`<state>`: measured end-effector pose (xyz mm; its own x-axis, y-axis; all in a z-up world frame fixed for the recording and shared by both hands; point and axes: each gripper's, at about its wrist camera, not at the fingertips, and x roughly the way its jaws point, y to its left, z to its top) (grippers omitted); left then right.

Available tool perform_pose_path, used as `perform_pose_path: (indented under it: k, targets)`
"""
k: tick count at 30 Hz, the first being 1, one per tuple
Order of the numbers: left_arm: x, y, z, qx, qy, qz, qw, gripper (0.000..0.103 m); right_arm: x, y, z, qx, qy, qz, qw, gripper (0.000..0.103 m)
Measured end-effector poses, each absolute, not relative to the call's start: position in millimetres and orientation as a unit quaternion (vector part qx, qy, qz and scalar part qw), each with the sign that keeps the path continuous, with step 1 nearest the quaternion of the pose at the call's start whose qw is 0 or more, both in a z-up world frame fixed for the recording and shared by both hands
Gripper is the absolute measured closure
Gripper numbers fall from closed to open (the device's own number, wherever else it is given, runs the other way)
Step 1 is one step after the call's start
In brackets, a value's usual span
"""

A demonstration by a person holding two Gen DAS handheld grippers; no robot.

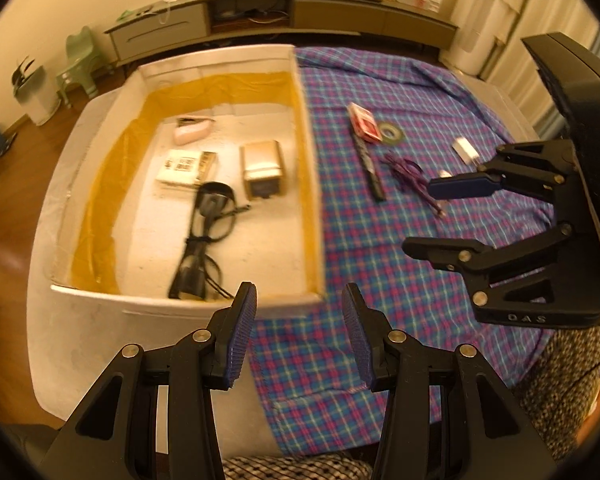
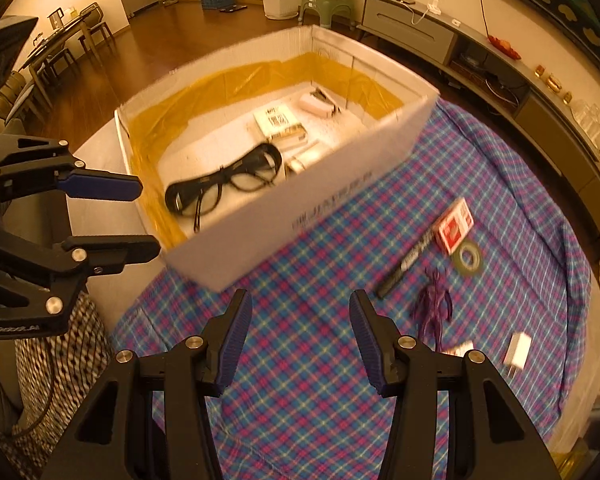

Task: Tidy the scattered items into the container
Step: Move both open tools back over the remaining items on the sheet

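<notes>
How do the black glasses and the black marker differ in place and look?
The glasses lie inside the cardboard box; the marker lies outside it on the plaid cloth. The glasses are a looped frame with lenses; the marker is a straight stick with white print. Both are black, and neither is held.

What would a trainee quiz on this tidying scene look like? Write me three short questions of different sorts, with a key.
1. True or false: the black glasses already lie inside the cardboard box.
2. Which item lies still out on the plaid cloth? A) the marker B) a spoon C) a mug
3. Fill in: both the left claw and the right claw are ____ and hold nothing.

Key: 1 true; 2 A; 3 open.
</notes>
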<state>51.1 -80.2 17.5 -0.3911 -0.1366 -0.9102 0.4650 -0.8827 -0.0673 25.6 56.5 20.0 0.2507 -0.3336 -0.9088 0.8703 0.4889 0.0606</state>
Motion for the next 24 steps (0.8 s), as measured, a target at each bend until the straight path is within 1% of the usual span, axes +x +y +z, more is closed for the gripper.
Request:
perform_pose_path:
  k: [10, 17, 24]
  targets:
    - [27.1, -33.5, 12.5, 0.534, 0.149, -0.819, 0.149, 0.056, -13.9, 86.1, -2.2, 0.333, 0.441, -0.413, 0.724, 0.051]
    - [-2.5, -7.5, -3.6, 0.55, 0.144, -0.813, 0.127, 0.056, -61.7, 101.6, -17.8, 0.378, 0.401, -0.438, 0.71, 0.051]
    - [-38.7, 2.2, -20.3, 0.553, 0.144, -0.811, 0.128, 0.056, -111.6, 109.2, -37.5, 0.422, 0.348, -0.469, 0.693, 0.051]
